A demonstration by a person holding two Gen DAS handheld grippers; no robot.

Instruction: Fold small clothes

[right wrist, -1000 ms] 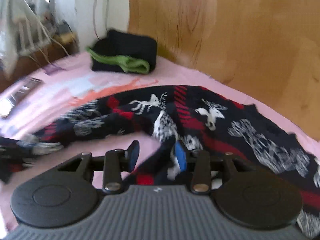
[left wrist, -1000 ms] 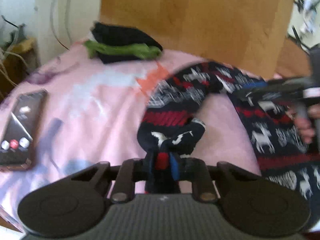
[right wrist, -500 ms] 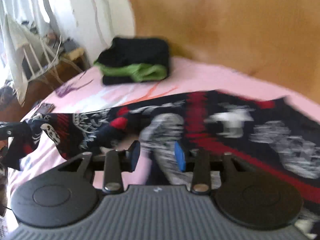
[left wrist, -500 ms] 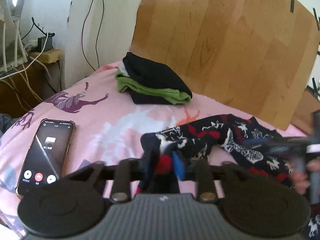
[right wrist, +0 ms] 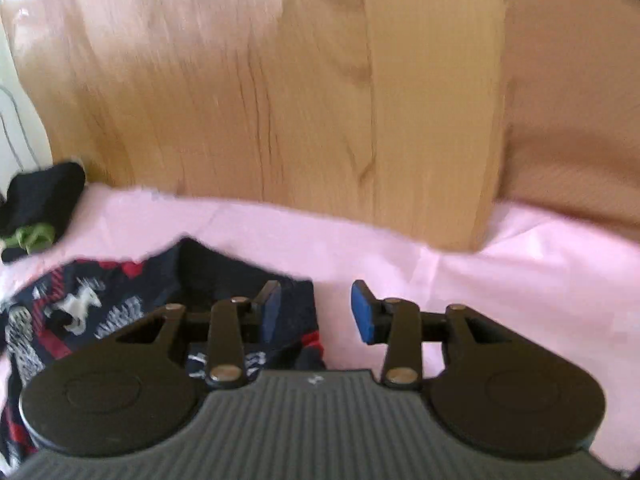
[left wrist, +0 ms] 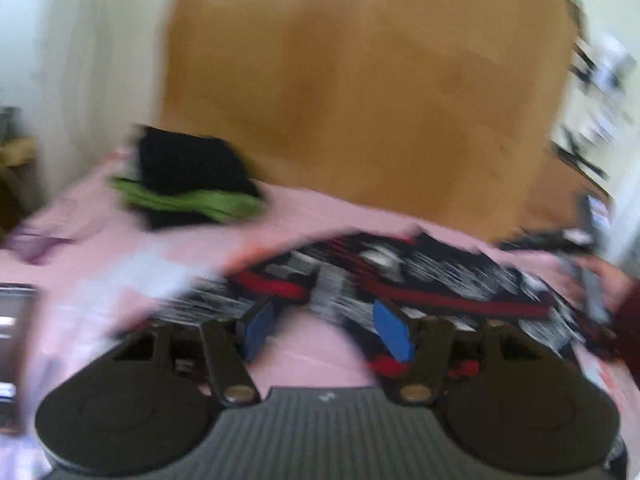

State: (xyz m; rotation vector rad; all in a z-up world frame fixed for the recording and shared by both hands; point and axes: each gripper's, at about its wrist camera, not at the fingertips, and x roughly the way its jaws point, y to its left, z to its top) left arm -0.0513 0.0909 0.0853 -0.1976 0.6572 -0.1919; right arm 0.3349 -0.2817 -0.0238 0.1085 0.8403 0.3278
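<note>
The pink bed sheet (right wrist: 520, 264) is bare on the right side, so a hand can pass there. The tall brown wooden board (right wrist: 280, 100) stands like a wall at the back of the bed and blocks the way. The dark blue, red and white patterned cloth (left wrist: 420, 276) lies across the middle. A folded pile of black and green clothes (left wrist: 188, 184) sits at the far left, well apart from it. A flat black phone (left wrist: 12, 320) lies at the left edge.
</note>
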